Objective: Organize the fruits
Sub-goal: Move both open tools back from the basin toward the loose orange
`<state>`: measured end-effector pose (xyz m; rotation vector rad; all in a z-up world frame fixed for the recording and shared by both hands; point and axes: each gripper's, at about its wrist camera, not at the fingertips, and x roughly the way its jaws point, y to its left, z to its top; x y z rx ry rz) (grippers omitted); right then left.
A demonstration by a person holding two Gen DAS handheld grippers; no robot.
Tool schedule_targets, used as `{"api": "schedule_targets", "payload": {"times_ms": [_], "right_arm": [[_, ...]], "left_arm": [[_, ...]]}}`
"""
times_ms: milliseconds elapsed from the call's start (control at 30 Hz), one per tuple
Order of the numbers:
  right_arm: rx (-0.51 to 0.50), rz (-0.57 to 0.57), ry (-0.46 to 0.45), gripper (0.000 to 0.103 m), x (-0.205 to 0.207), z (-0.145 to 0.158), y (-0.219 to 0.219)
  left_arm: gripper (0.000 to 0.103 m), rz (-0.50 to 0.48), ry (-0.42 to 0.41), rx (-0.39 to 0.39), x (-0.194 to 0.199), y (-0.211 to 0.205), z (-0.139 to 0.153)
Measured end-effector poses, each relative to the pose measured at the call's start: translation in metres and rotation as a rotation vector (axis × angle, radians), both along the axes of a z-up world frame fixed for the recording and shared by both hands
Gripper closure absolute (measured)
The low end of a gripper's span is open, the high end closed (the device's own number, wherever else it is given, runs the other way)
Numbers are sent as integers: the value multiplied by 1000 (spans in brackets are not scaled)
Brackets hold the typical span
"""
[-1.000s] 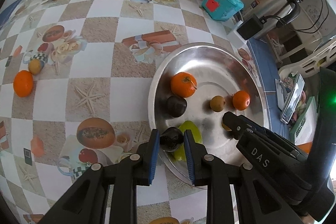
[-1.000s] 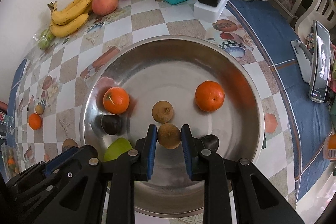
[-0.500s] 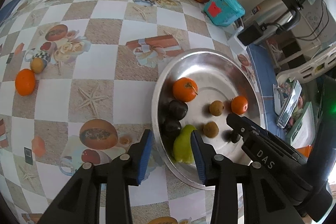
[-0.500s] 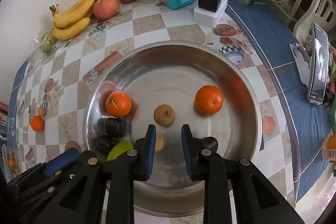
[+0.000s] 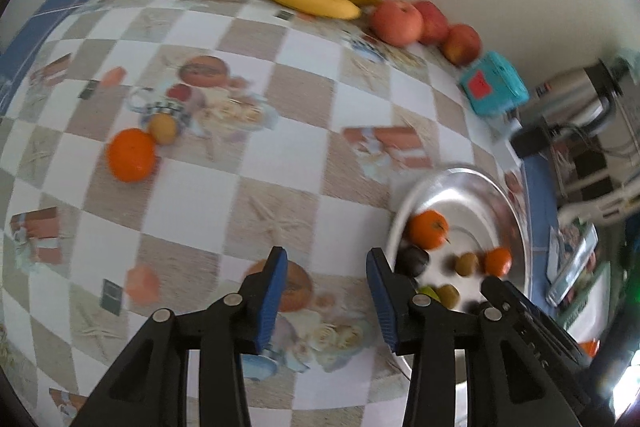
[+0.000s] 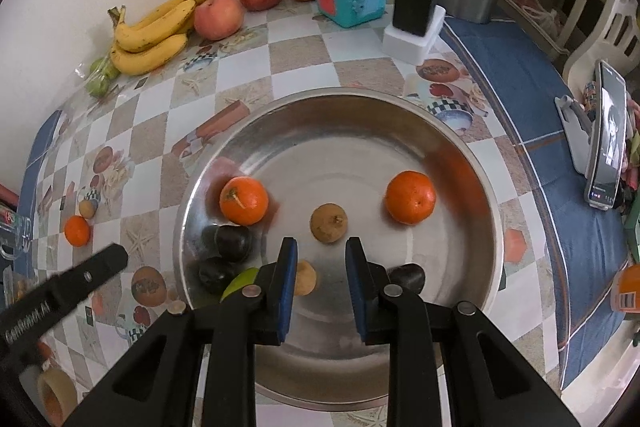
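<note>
In the left wrist view, the left gripper hangs over the checkered tablecloth at the lower centre of the frame; its jaws have just been opening and now stand apart with nothing between them. The round steel tray lies to the right of that gripper, just beside its right finger. An orange tangerine and a small brown fruit rest touching each other at the left of the frame, well apart from the gripper.

In the right wrist view, the right gripper sits at the lower centre, above the tray floor. The frame shows a gap between its blue pads with bare steel in it, yet it is as closed as it gets, clenched on nothing. A small brown round fruit lies just above the gap, and another brown fruit peeks out beside the left finger. Two tangerines lie to either side, upper left and upper right. Two dark plums and a green fruit sit at the tray's lower left.
</note>
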<state>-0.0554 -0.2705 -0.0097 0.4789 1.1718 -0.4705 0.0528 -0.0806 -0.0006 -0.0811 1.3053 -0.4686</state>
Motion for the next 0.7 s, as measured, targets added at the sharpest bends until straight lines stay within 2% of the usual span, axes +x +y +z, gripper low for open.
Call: {"api": "schedule_targets", "payload": {"times_ms": [333,433,500,533,567,633,700], "right_arm": [[-16,22,-26,78,4,8,8],[-15,18,-18,77,5,6,7],[-19,13,-6,64,5,4,7],[-22,12,-2,57,5,3,7],[-23,10,1,53,5,2,6],[-21,6,4,48,4,1,5],[-26,4,12,43,4,-1,4]], "left_arm": [[56,62,-6,10,10,16,-1],[35,62,-3,19,10,15,-1],[34,61,-5,29,9,15,-2],[30,62,-5,35,9,14,-2],[20,65,-4,44,9,14,-3],[11,77,4,62,10,15,-7],[7,86,7,73,10,17,-9]]}}
